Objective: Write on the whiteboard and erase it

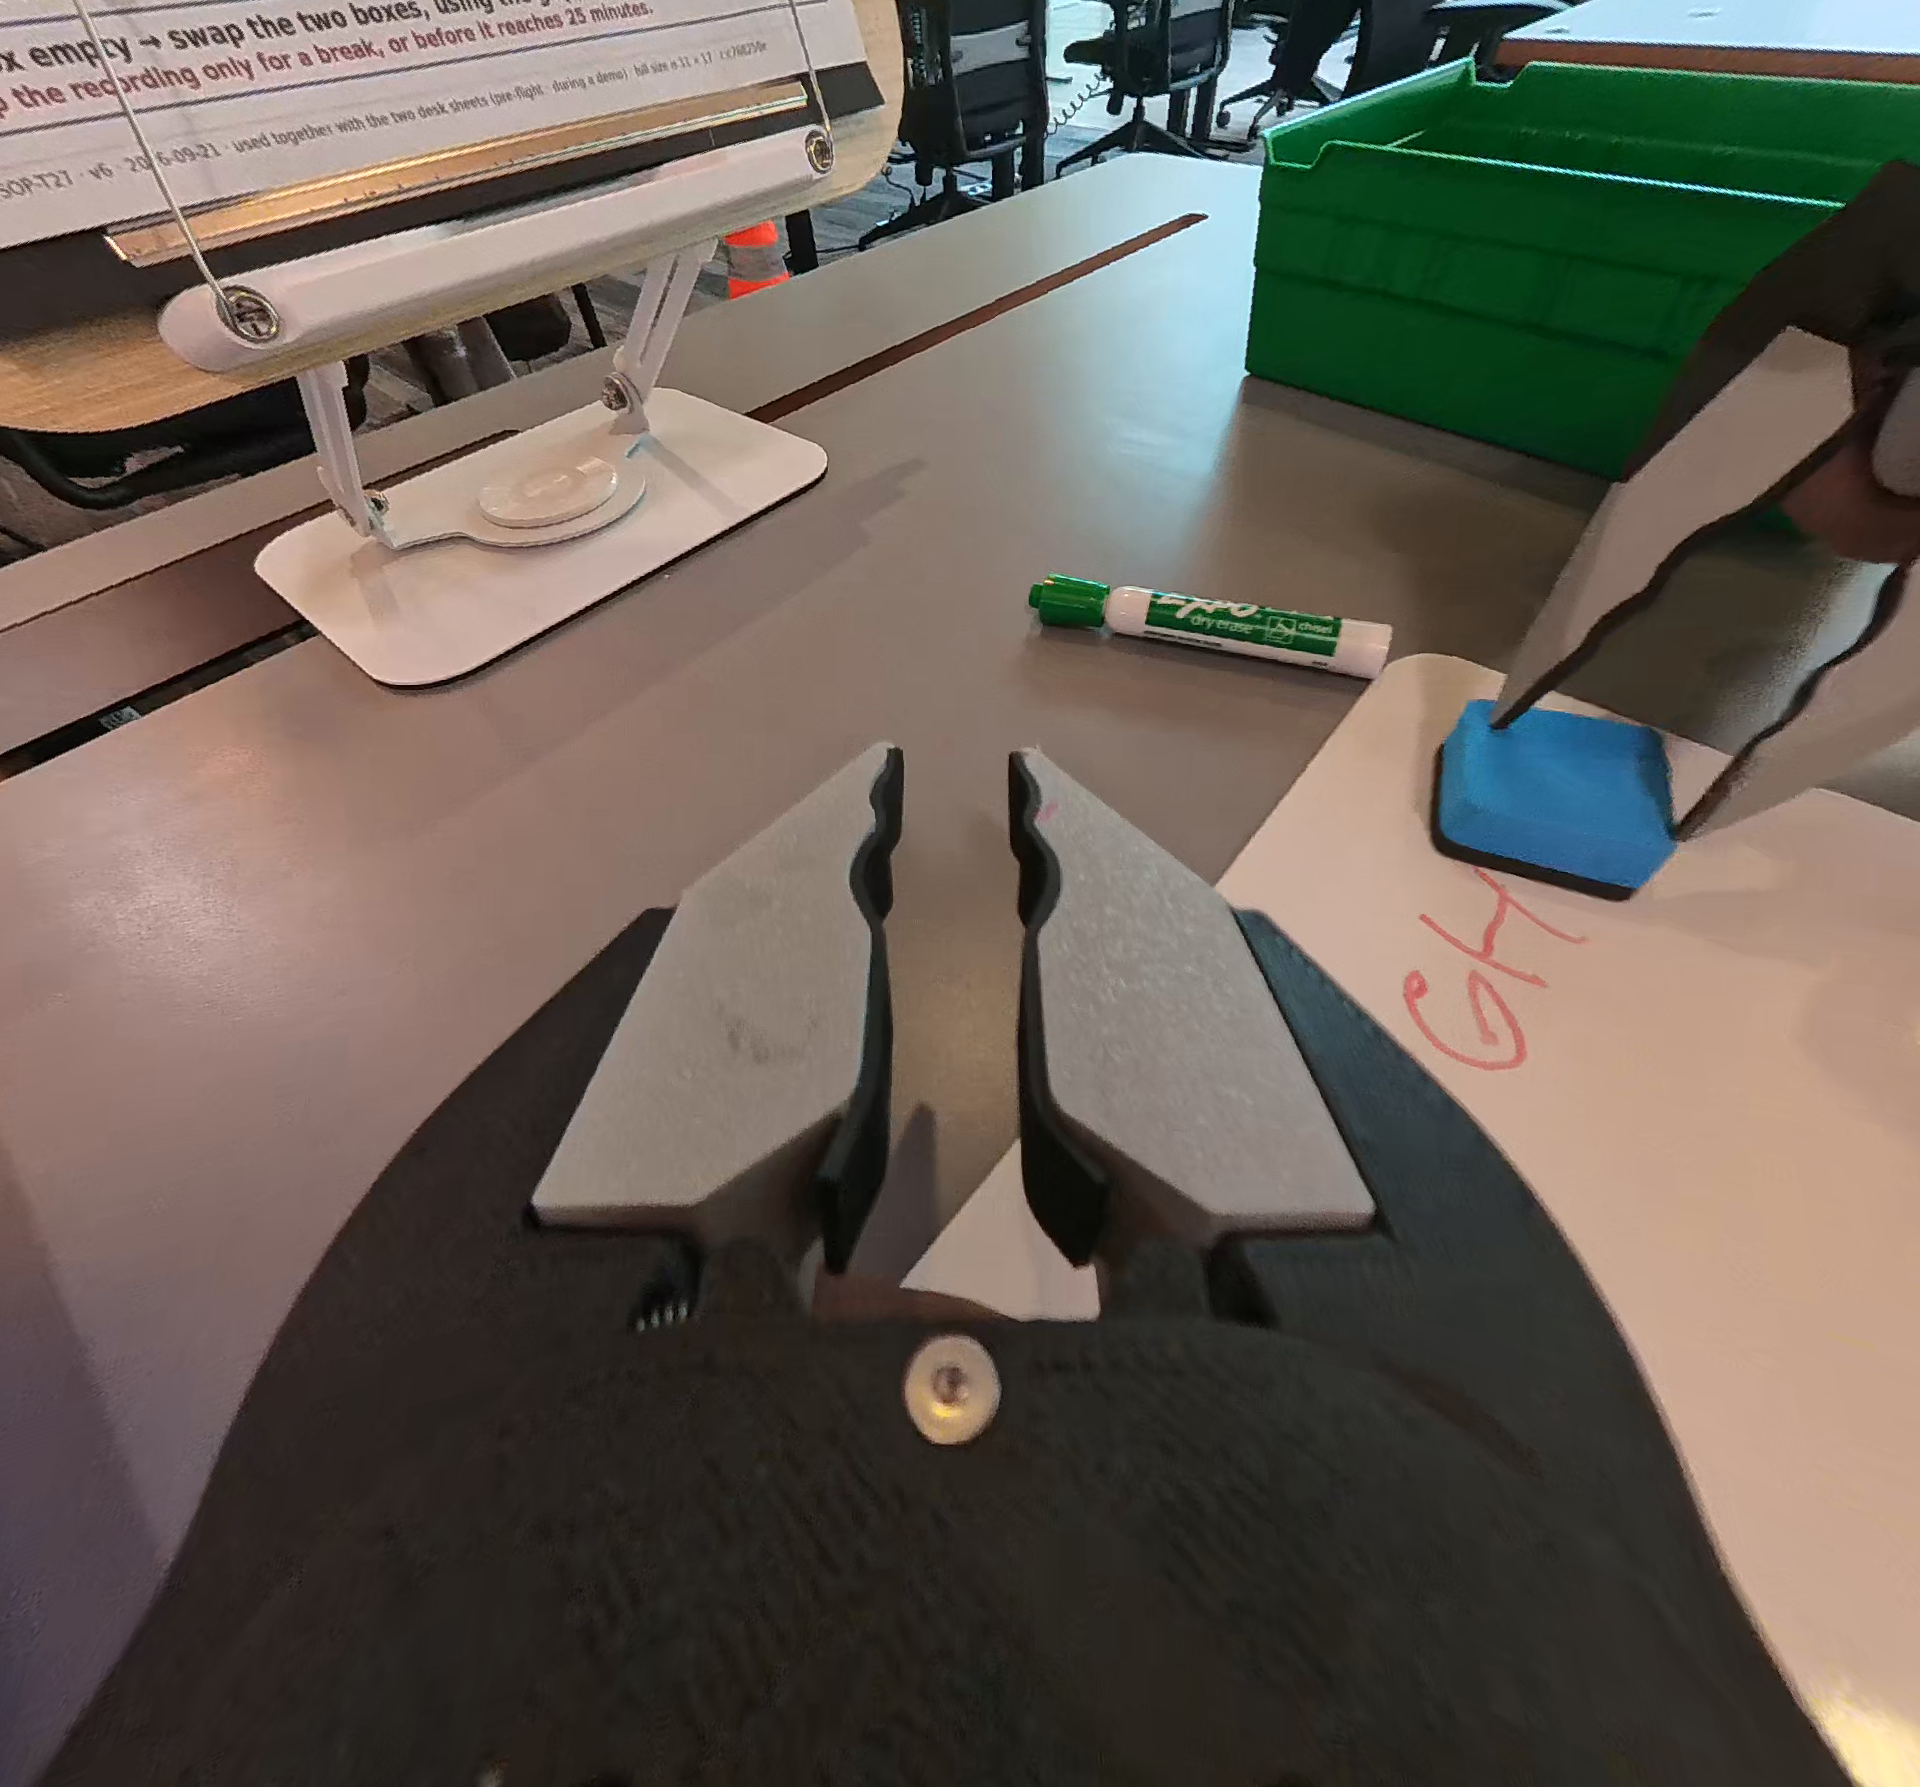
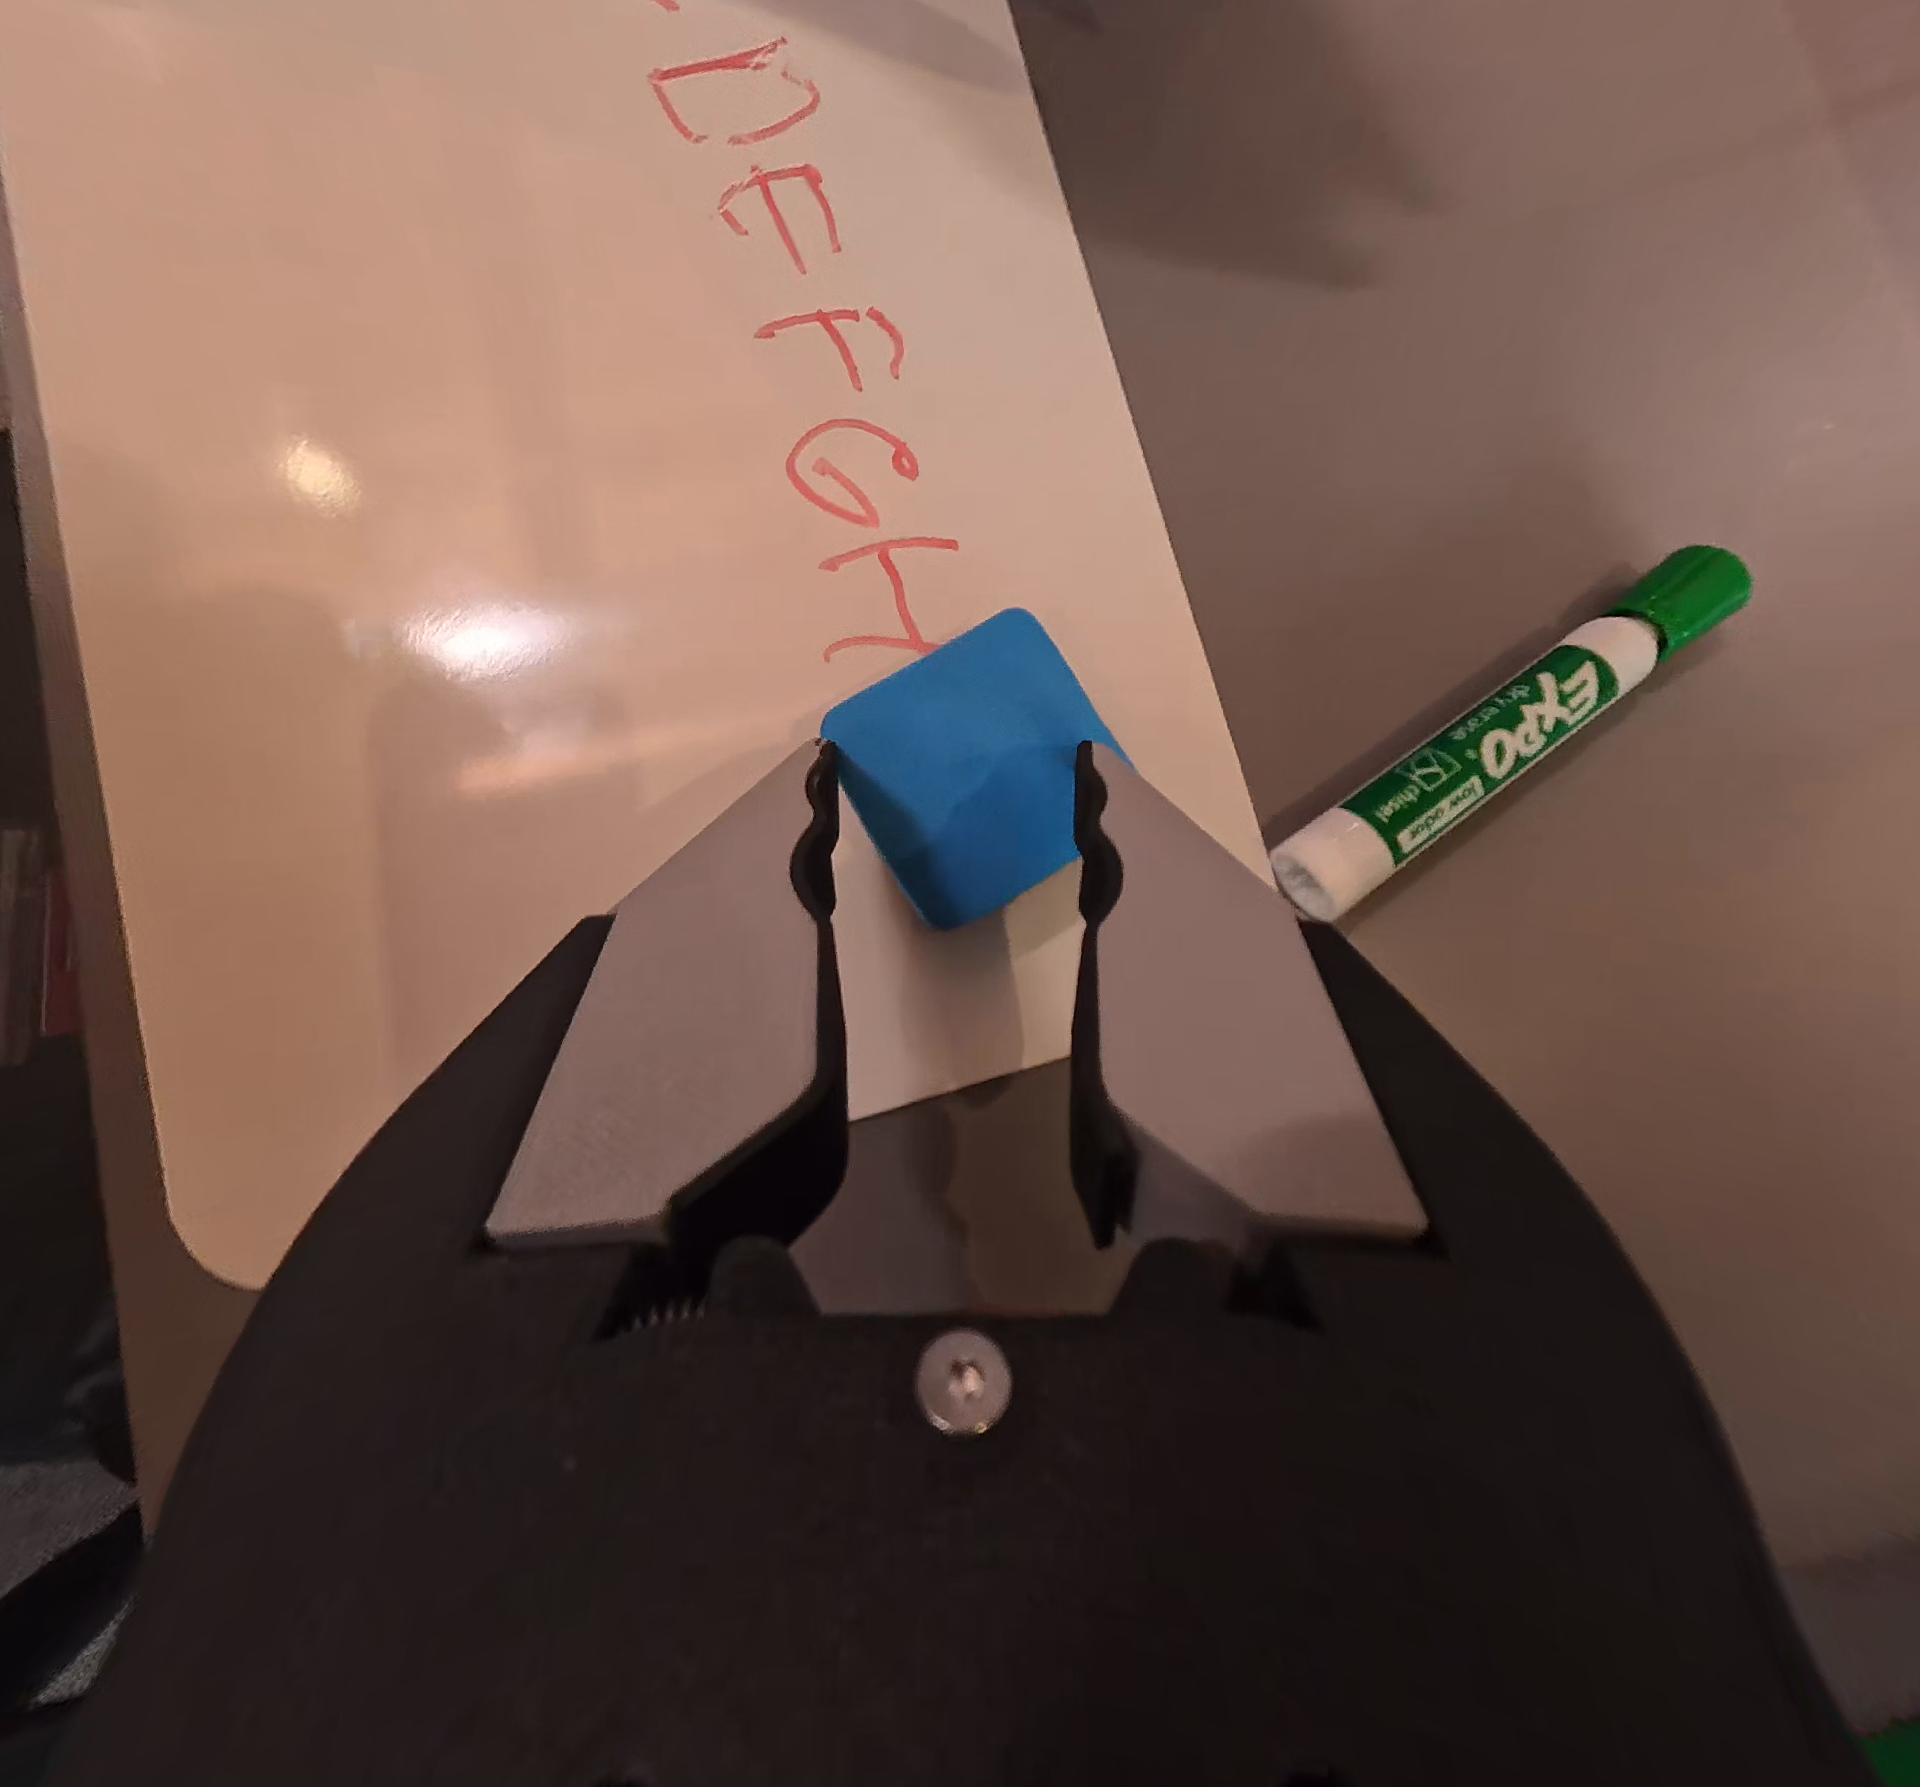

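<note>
The whiteboard (image 2: 416, 387) lies flat on the grey table and carries a row of red handwritten letters (image 2: 831, 355). A blue eraser (image 2: 956, 761) sits on the board at the near end of the row. My right gripper (image 2: 951, 750) has both pads against the eraser's sides, shut on it. The left wrist view shows the same grip (image 1: 1588, 779) on the eraser (image 1: 1548, 792) at the board's corner (image 1: 1662, 1218). My left gripper (image 1: 956, 761) hovers over the bare table left of the board, its fingers slightly apart with nothing between them.
A capped green marker (image 1: 1210, 625) lies on the table just off the board's edge, also in the right wrist view (image 2: 1507, 729). A green bin (image 1: 1507, 283) stands behind it. A white stand holding a printed sheet (image 1: 540, 532) is at the far left. Some 20 cm of space lies between my two pairs of fingers. My left tips are about 15 cm from the capped green marker (image 1: 1210, 625), my right tips only 9 cm. It is also in sight in the right wrist view (image 2: 1497, 697).
</note>
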A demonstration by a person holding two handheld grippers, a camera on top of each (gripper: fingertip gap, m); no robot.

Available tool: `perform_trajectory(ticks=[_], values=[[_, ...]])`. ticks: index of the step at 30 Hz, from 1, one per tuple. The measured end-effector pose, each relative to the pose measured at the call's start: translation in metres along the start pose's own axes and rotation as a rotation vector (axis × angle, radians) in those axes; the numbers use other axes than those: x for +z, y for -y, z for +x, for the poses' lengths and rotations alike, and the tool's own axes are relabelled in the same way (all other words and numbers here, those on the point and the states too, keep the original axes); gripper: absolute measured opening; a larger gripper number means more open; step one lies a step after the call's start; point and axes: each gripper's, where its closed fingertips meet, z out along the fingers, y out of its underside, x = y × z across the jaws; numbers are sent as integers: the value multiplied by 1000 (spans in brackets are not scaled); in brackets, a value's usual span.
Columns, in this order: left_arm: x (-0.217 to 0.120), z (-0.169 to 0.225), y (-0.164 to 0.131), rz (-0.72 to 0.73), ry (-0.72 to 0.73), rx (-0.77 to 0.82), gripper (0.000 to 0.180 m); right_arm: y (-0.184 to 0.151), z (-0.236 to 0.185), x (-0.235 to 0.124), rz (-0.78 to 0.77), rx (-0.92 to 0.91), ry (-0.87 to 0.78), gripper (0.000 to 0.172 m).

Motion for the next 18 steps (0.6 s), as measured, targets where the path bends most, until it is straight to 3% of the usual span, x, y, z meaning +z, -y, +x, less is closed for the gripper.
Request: perform_trajectory(ticks=[5, 7, 9, 11, 13, 15, 18], values=[[-1, 1, 1, 1, -4, 1, 17, 14, -6, 10, -34, 1, 4, 38], [-2, 4, 0, -10, -23, 3, 17, 20, -13, 9, -33, -20, 27, 12], [-6, 21, -3, -50, -132, 41, 6, 29, -15, 4, 9, -19, 36, 18], [-17, 48, -3, -85, -272, 107, 7, 31, -11, 1, 12, -11, 21, 33], [-37, 86, -13, -151, -471, 207, 0, 28, -5, 0, 3, -15, -5, 47], [-54, 116, -33, -226, -625, 339, 0, 27, -8, 2, 17, -17, 31, 52], [-63, 138, -72, -406, -738, 442, 0, 15, -2, 11, -35, -15, 27, 60]])
